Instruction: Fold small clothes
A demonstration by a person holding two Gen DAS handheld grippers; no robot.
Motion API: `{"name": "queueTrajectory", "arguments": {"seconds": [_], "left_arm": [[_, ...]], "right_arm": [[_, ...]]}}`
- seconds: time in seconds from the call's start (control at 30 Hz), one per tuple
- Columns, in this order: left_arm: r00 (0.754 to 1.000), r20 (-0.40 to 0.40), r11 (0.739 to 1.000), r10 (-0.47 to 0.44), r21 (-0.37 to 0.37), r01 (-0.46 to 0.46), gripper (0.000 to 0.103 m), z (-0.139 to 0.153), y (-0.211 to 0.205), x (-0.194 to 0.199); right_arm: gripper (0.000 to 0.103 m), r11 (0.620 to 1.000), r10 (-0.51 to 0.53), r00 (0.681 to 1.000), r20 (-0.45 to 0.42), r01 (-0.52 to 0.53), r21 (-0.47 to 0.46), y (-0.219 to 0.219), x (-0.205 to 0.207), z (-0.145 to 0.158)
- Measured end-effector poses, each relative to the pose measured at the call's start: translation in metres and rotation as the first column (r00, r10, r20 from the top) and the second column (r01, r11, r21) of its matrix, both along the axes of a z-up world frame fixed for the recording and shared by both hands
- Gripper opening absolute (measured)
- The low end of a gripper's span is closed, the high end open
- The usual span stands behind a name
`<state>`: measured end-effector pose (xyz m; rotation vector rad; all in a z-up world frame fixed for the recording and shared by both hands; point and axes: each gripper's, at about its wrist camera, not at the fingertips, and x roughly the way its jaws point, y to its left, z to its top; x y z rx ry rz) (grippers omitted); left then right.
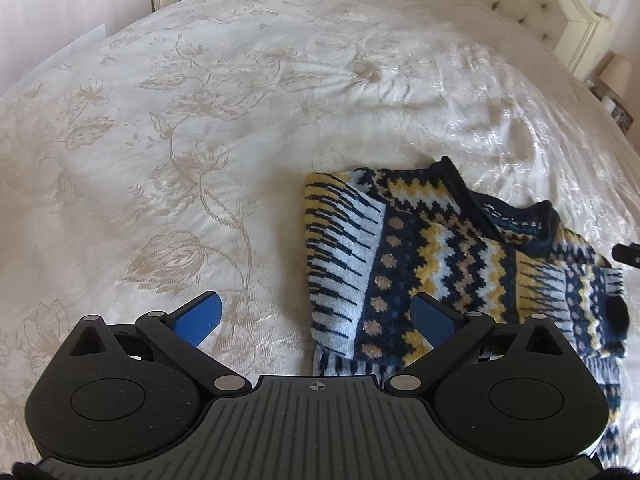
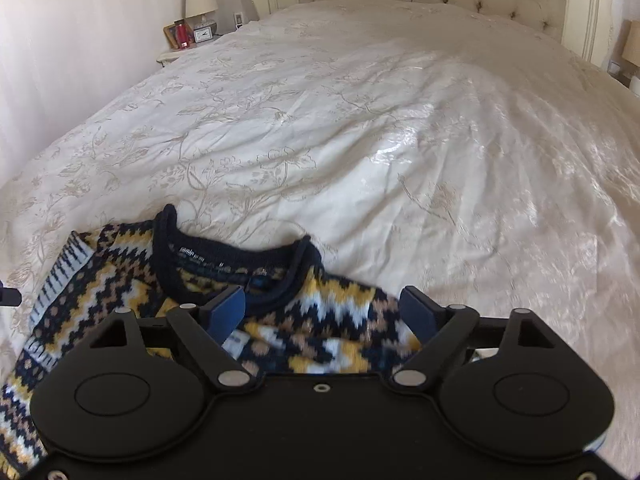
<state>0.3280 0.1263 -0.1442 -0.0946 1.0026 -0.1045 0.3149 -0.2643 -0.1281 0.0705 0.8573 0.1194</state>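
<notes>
Sweater (image 1: 420, 248) lies part-folded on the bed (image 1: 200, 120), sleeves tucked in. Your left gripper (image 1: 316, 312) and right gripper (image 2: 320, 308) both hang spread wide, holding nothing. Between folds; next, probably pinch an edge and fold again.

sweater (image 2: 192, 304) neck label (image 2: 192, 259) too blurred, nothing readable

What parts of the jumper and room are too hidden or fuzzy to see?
- Navy, yellow and white patterned knit jumper: left wrist view, its lower part is hidden behind the left claw.
- Neck label: right wrist view, print too small.
- Small white bedside clock: too small.
</notes>
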Motion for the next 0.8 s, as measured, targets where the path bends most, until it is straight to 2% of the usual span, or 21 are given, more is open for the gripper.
{"name": "queueTrajectory", "arguments": {"seconds": [0.17, 0.37, 0.8], "left_arm": [[1.0, -0.012, 1.0, -0.024, 0.01, 0.025, 0.102, 0.006, 0.002, -0.031], [0.997, -0.055, 0.998, -0.058, 0.019, 0.059, 0.102, 0.003, 0.003, -0.071], [0.972, -0.183, 0.987, -0.149, 0.028, 0.157, 0.102, -0.026, -0.001, -0.158]], "right_arm": [[0.093, 0.998, -0.061, 0.996, -0.061, 0.063, 0.022, -0.002, -0.06, 0.001], [0.093, 0.991, -0.119, 0.984, -0.131, 0.126, 0.045, 0.002, -0.128, -0.002], [0.094, 0.99, -0.066, 0.948, -0.313, 0.101, 0.096, 0.018, -0.24, -0.029]]}}
